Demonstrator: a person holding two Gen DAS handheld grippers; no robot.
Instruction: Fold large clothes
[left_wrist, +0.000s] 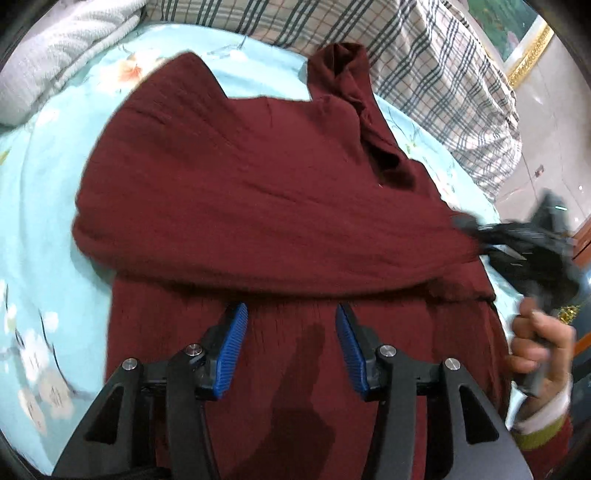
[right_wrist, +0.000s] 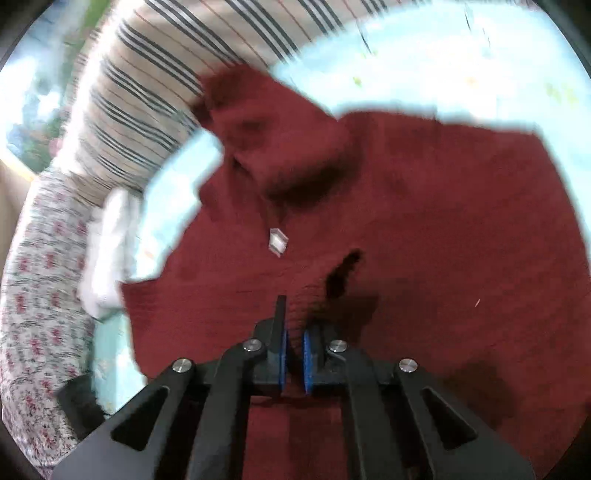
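Left hand-held gripper (left_wrist: 291, 314) hangs spread over the dark red crinkly cotton garment (left_wrist: 258, 206) on the light blue floral bed sheet (left_wrist: 40, 206); right hand-held gripper (right_wrist: 293, 332) pinches its edge. One fold over, sleeve beyond still loose.

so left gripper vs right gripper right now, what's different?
The left gripper is open with its blue pads wide apart and empty, hovering over the maroon garment. The right gripper is nearly shut, pinching a fold of that garment. Both have black frames and point at the garment.
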